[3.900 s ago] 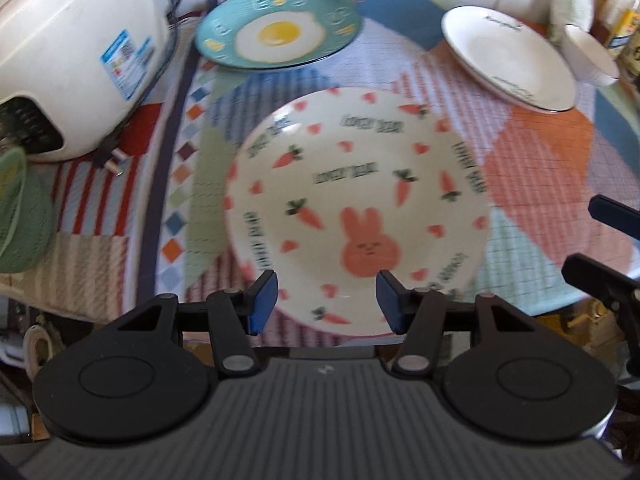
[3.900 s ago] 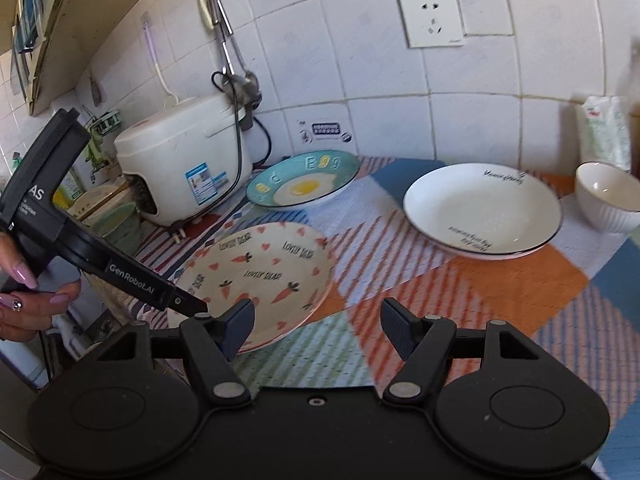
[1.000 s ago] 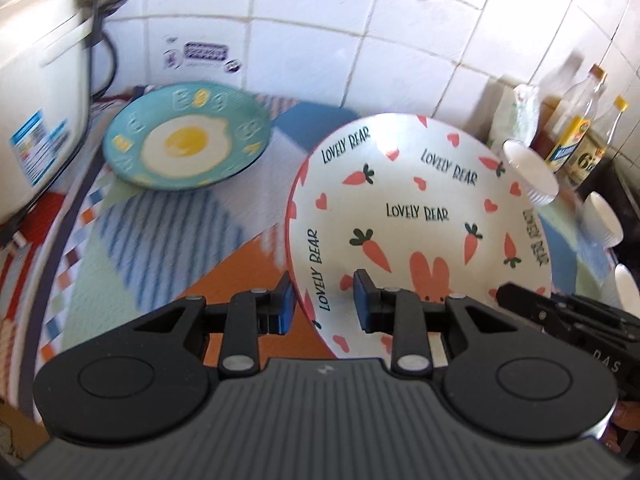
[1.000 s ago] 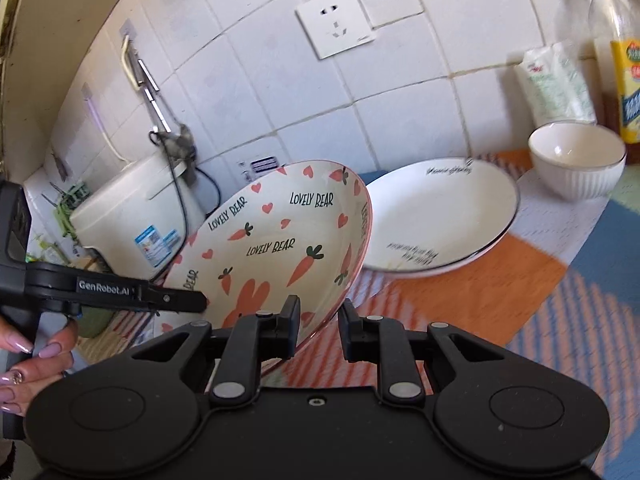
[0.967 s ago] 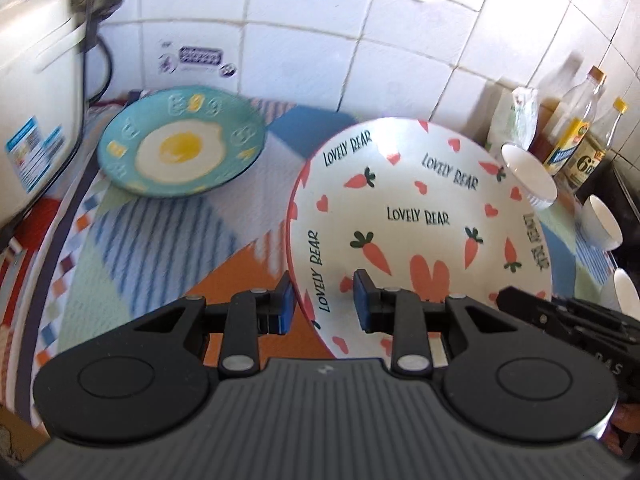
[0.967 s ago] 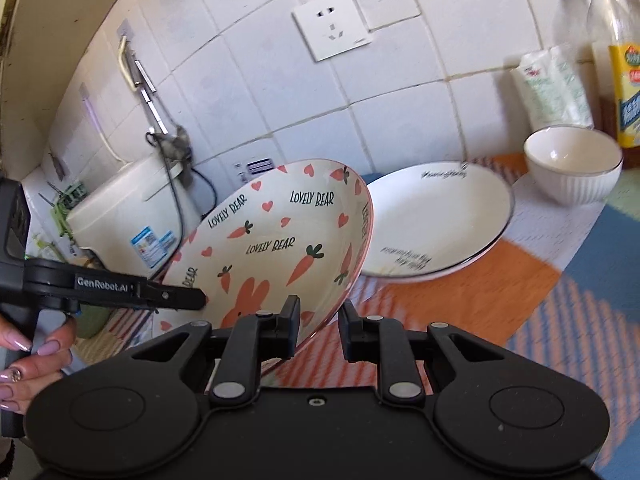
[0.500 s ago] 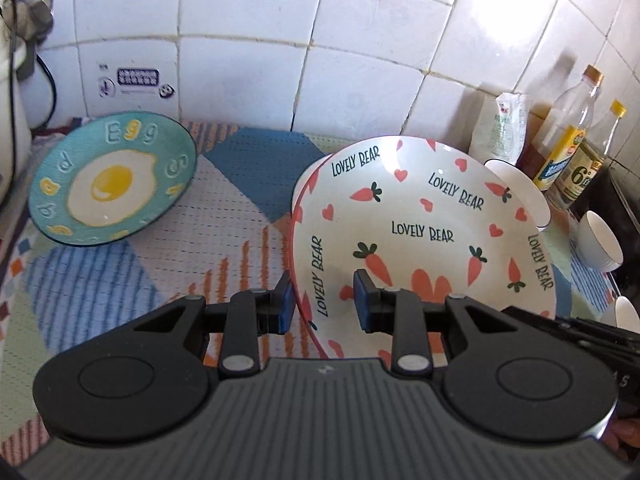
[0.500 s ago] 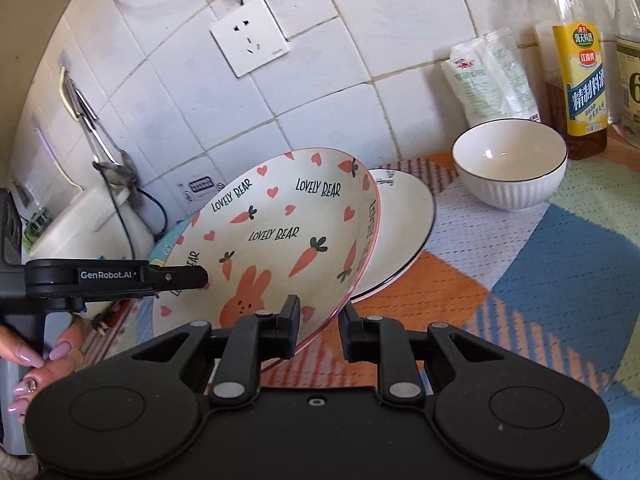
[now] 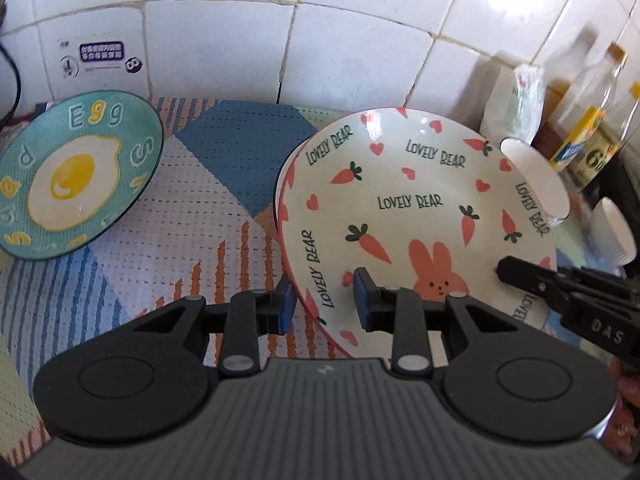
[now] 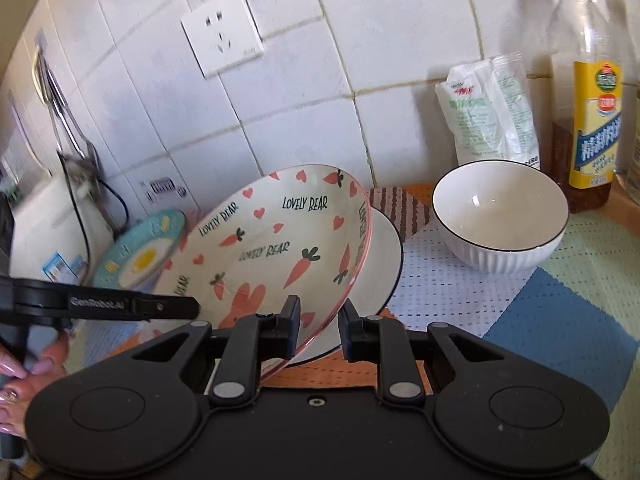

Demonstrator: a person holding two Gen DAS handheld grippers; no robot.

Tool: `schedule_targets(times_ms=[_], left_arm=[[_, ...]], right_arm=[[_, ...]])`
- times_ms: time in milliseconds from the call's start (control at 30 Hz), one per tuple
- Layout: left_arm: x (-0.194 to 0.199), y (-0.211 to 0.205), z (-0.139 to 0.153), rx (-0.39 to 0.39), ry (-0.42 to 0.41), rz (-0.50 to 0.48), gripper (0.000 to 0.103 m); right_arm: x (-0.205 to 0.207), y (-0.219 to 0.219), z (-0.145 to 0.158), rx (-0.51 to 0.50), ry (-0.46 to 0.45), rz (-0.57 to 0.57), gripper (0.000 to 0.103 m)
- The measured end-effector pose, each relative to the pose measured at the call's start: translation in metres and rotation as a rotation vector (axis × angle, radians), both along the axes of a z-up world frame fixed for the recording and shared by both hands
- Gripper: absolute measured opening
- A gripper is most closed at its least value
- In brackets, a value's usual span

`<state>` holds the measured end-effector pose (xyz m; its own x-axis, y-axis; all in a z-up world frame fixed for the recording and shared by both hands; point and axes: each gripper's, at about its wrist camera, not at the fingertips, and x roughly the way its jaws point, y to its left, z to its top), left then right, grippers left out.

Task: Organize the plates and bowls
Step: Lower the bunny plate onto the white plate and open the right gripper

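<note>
The carrot-and-bunny plate [image 9: 416, 208] is held tilted over the white black-rimmed plate [image 10: 380, 264], which lies on the mat and is mostly hidden under it. My left gripper [image 9: 324, 302] is shut on the carrot plate's near left rim. My right gripper [image 10: 318, 326] is shut on its near right rim, and the carrot plate [image 10: 276, 248] fills the middle of the right wrist view. A teal fried-egg plate [image 9: 72, 176] lies to the left. A white ribbed bowl [image 10: 500, 216] stands to the right.
Oil bottles [image 10: 592, 120] and a white packet [image 10: 492, 108] stand against the tiled wall at the right. More small white bowls [image 9: 616, 228] sit far right. A rice cooker [image 10: 48, 240] stands at the left. A patterned mat [image 9: 200, 200] covers the counter.
Both grippers have carried the carrot plate to the right and lowered it over the white plate. It was lying on the mat with both grippers open 3.9 s ago.
</note>
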<state>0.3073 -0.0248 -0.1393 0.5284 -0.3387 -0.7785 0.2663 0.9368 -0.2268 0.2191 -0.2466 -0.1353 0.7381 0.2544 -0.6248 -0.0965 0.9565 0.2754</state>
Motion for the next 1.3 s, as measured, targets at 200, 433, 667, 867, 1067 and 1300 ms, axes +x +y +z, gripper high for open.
schedule_targets(times_ms=[200, 433, 667, 867, 1067, 1300], left_arm=[[0.009, -0.006, 0.001, 0.019, 0.042, -0.026, 0.028], [0.015, -0.011, -0.001, 0.049, 0.098, -0.051, 0.029], [0.016, -0.011, -0.001, 0.061, 0.115, -0.030, 0.029], [0.016, -0.016, 0.001, 0.083, 0.108, -0.044, 0.029], [0.020, -0.024, 0.007, 0.127, 0.113, -0.031, 0.030], [0.010, -0.016, 0.022, 0.140, 0.117, -0.034, 0.031]], right_arm=[[0.012, -0.003, -0.005, -0.017, 0.029, 0.003, 0.025], [0.019, 0.006, 0.000, -0.071, 0.122, -0.026, 0.026], [0.027, 0.027, 0.002, -0.203, 0.138, -0.086, 0.028], [0.031, 0.036, 0.000, -0.283, 0.138, -0.074, 0.035], [0.037, 0.055, -0.005, -0.409, 0.155, -0.125, 0.043], [0.030, 0.055, -0.008, -0.439, 0.075, -0.102, 0.043]])
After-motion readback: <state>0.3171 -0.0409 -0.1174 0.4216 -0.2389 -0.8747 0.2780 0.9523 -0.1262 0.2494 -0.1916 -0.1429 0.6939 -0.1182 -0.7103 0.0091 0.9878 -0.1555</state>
